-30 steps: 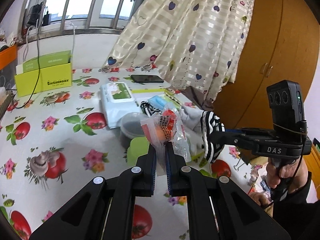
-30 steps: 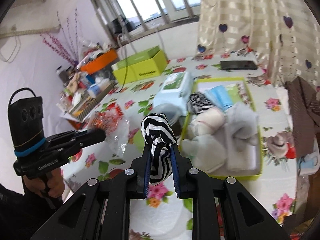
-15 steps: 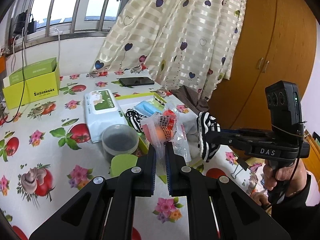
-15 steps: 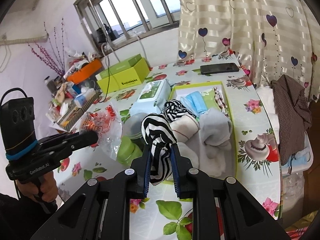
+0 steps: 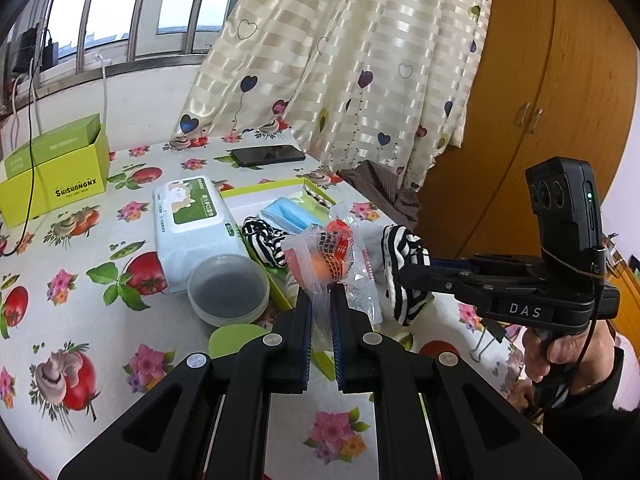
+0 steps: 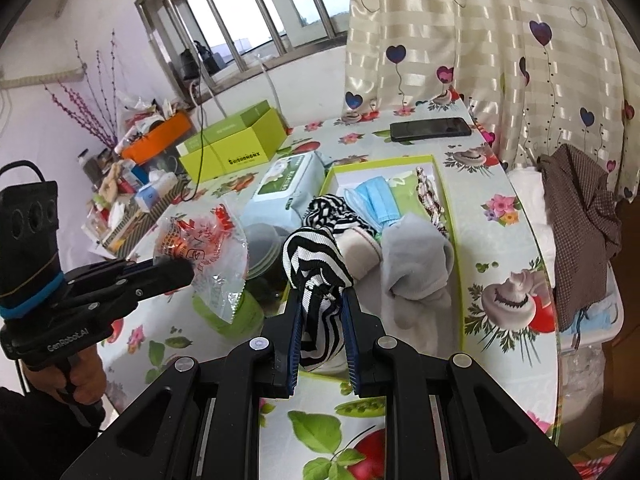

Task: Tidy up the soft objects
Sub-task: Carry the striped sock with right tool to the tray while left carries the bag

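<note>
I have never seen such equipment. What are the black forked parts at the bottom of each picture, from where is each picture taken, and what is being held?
They are hand-held grippers with two fingers; a person holds one in each hand, and no robot arm is present. Each picture comes from a camera on one gripper, looking along its fingers, so each also shows the other gripper from the side. The left gripper is shut on a clear plastic packet with orange print. The right gripper is shut on a black-and-white striped cloth. Below, a flowered tablecloth carries a green tray of soft items, a wet-wipes pack, a phone and a green box.
</note>
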Motion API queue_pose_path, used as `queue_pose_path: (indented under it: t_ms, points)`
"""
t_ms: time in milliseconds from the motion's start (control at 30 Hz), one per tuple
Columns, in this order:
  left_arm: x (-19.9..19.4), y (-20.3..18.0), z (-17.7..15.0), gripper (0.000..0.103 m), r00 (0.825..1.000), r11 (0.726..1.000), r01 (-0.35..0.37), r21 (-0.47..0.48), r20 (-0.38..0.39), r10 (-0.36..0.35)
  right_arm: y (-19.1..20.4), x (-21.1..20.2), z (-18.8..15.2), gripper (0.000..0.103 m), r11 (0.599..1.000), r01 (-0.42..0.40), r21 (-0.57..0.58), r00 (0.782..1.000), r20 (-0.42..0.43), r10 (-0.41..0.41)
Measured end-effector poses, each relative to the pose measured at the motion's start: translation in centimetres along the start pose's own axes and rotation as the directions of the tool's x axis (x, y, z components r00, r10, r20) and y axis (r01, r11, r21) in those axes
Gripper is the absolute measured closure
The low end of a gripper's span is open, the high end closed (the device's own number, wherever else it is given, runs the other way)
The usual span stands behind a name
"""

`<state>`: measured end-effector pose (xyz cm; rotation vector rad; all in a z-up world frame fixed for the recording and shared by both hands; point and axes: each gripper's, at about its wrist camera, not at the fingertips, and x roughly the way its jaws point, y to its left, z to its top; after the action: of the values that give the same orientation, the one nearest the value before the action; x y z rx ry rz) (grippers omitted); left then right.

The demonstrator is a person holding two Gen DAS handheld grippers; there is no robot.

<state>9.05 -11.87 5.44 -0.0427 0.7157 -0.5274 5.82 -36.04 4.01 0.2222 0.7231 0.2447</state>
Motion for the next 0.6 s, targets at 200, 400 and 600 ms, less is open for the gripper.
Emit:
queue_pose_path:
  t_ms: [200, 400, 600]
  points:
    - [0.8, 0.0, 0.8, 0.094, 1.000, 1.000, -0.014, 0.011, -0.007, 0.014, -0.6, 1.4, 0.5, 0.085, 1.000, 0.025, -0.015, 0.999, -0.022, -0.025]
    - [1.4, 0.3, 1.8, 0.094, 1.000, 0.999, -0.030, 0.020, -0.007, 0.030, -1.3, 2.6, 1.0, 0.085, 0.999, 0.038, -0.020, 0.999, -0.037, -0.039]
    - [2.0, 0.8, 2.4, 0.094, 0.999, 0.999, -0.041, 0.018, -0.008, 0.041, -1.8, 3.8, 1.1, 0.085, 0.997, 0.067, -0.035, 0.996, -0.059, -0.069]
